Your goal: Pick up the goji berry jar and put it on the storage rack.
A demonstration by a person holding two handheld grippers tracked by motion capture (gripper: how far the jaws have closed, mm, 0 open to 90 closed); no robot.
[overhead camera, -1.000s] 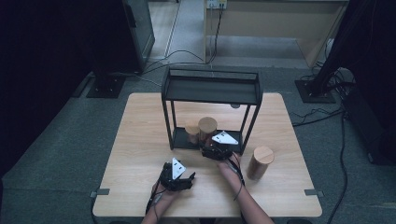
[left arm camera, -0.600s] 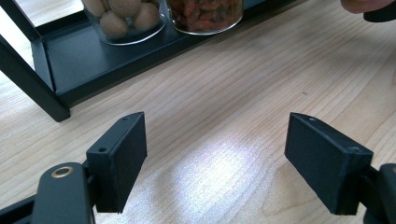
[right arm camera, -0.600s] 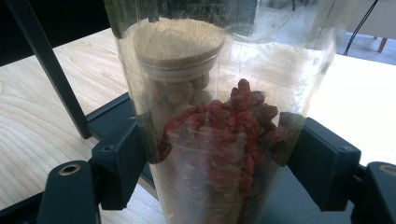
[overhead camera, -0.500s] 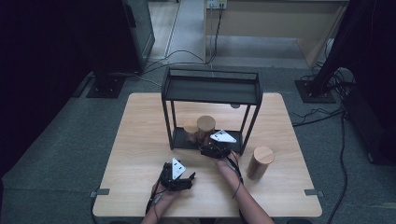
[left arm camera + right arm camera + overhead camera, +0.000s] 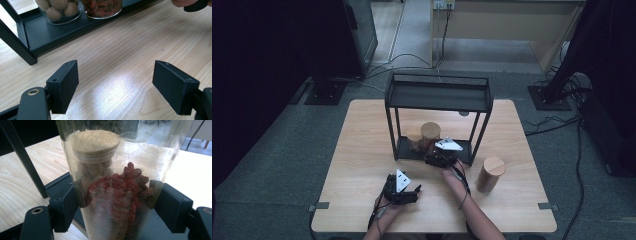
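Three jars counted: jar of red berries clamped between the right gripper jaws, standing on the lower tray of the black rack; jar of round nuts just beside it on that same tray, partly seen through the glass in the right gripper view; third jar alone on the table, right of the rack and well apart from both grippers. Two grippers counted, one per hand. Right gripper squeezed tight on the berry jar, pads pressing either side of the glass at its lower half. Left gripper released, jaws spread wide over bare wood near the front edge, nothing between them. Two shelves on the rack, top one bare from above. Two wooden lids visible under the rack from the high view, one paler lid on the outer jar.

Hard to make out: contents of the outer jar, too small from above. Cut off: tops of both racked jars in the left gripper view, base of the berry jar in the right gripper view. Hidden: right gripper's fingertips from above, under its grey plate.
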